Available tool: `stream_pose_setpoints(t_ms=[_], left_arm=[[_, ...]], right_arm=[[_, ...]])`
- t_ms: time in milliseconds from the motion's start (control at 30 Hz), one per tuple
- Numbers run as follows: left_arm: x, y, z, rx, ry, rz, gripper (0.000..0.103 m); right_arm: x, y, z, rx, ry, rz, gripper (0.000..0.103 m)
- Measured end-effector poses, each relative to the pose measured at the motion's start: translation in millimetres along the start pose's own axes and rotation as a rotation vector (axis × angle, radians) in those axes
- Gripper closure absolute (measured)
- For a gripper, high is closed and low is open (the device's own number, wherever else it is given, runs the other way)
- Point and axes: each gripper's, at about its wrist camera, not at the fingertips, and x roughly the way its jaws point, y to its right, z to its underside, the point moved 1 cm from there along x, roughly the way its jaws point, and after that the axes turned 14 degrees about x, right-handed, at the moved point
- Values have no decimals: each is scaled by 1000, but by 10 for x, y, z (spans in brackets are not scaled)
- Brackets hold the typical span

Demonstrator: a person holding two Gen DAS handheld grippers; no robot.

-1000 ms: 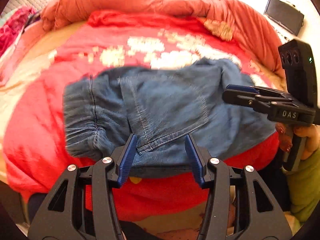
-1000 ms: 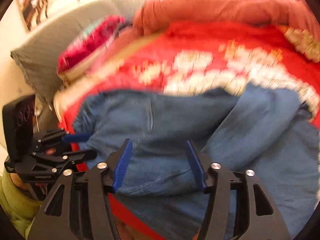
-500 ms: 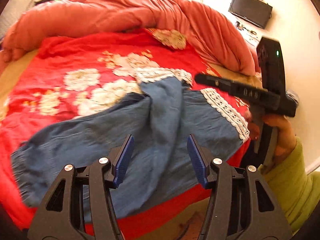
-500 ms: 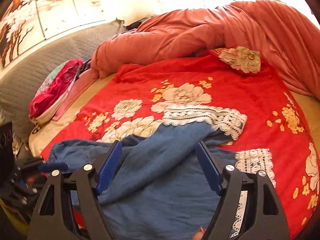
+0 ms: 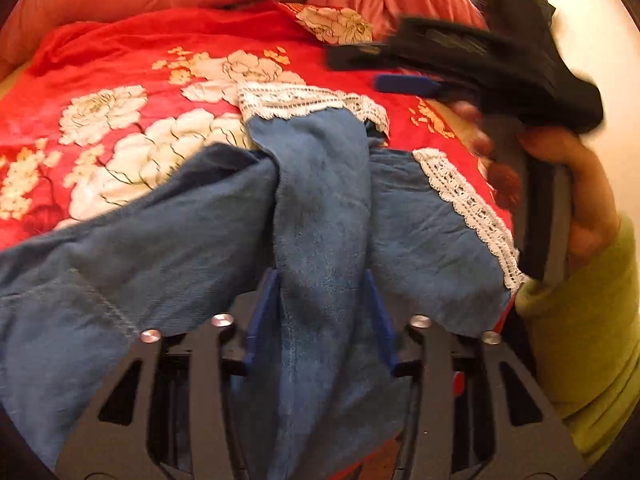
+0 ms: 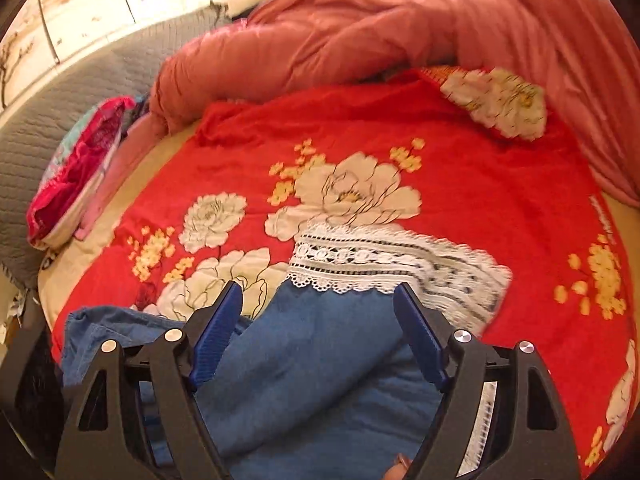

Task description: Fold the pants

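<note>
Blue denim pants (image 5: pixel 192 236) with white lace cuffs (image 5: pixel 304 100) lie on the red floral bedspread (image 5: pixel 120 64). One leg is bunched into a ridge that runs between the blue pads of my left gripper (image 5: pixel 320 300), whose jaws stand apart around the ridge; the cloth covers the fingertips. My right gripper (image 6: pixel 318 312) is open above the same leg (image 6: pixel 316 360), just short of its lace cuff (image 6: pixel 384 264). It also shows in the left wrist view (image 5: pixel 404 84), held over the far cuff at upper right.
A rumpled salmon duvet (image 6: pixel 360 32) lies along the bed's far side. A pink patterned pillow (image 6: pixel 76 168) and a grey quilted headboard (image 6: pixel 52 120) are at left. The person's hand and green sleeve (image 5: pixel 588 340) are at right in the left wrist view.
Both grippers have moved from the waistband end towards the leg cuffs. The left one has dropped into the cloth, and a ridge of the leg now sits between its pads.
</note>
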Motion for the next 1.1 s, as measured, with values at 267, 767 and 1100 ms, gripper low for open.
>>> stream_pose_setpoints(t_ms=[267, 767, 1100], left_arm=[[84, 108, 68, 61, 26, 31, 88], [-103, -36, 101, 47, 71, 55, 88], [-95, -62, 71, 52, 110, 29, 87]], right_arm=[[849, -405, -228, -50, -94, 172, 26], [566, -82, -220, 27, 36, 103, 94], [-585, 463, -142, 212, 224, 1, 94]])
